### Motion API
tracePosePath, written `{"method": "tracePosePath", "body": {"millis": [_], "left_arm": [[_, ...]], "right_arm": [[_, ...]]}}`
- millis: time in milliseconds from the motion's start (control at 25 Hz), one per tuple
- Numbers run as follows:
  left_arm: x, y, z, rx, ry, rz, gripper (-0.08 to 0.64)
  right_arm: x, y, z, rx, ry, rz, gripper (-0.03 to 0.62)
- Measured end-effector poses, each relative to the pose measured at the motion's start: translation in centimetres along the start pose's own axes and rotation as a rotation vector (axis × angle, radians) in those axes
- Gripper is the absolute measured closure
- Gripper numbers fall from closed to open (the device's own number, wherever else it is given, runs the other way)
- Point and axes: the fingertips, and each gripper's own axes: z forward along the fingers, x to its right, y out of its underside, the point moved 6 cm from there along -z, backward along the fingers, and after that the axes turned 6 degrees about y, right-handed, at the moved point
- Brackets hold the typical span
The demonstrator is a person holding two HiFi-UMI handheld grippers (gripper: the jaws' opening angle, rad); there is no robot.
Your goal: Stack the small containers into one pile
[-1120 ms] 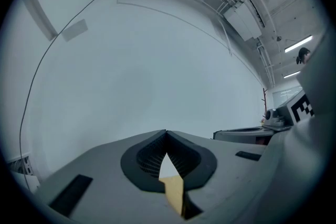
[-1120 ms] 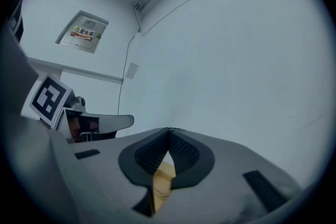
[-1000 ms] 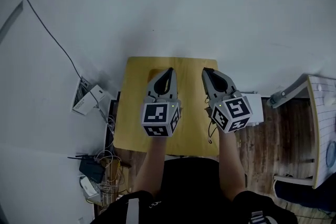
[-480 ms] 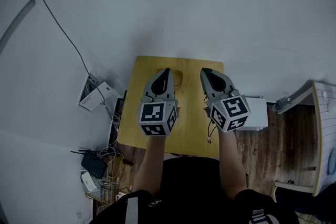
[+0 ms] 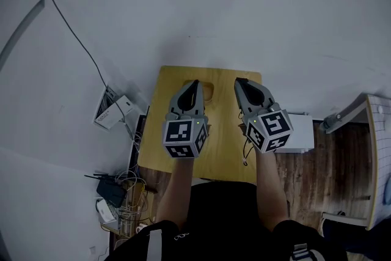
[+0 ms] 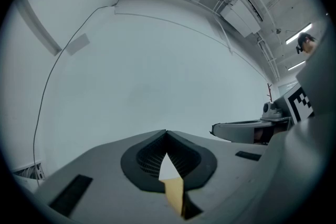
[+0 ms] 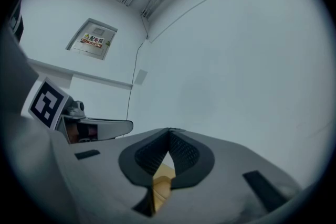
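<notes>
- Both pairs of fingers are pressed together with nothing between them. The left gripper [image 5: 194, 84] and the right gripper [image 5: 240, 82] hang side by side, level, over the small square yellow wooden surface [image 5: 223, 143].
- Of the small containers I can make out only a faint tan rounded shape [image 5: 208, 92] on the surface, between the two tips. It is too small to tell whether it is one container or a pile.
- I judge this fits two stages: containers waiting to be gathered, or a pile already made with both grippers empty above it.
- Any next move calls for a clearer look at that shape.
- Around the surface are a white box to its left [image 5: 113, 112], a tangle of cables with a black device [image 5: 111, 192], and a white block just beside its right edge [image 5: 299, 134].
- Nothing stands between the fingers and the tan shape.
</notes>
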Motion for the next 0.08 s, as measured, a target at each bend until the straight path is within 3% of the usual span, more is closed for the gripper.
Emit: {"method": "tracePosePath", "body": {"millis": [80], "left_arm": [[0.14,-0.04,-0.13,0.003,-0.002,0.001,0.558]], "right_arm": [[-0.05,-0.15,-0.22,0.005,-0.003,-0.004,0.588]]}}
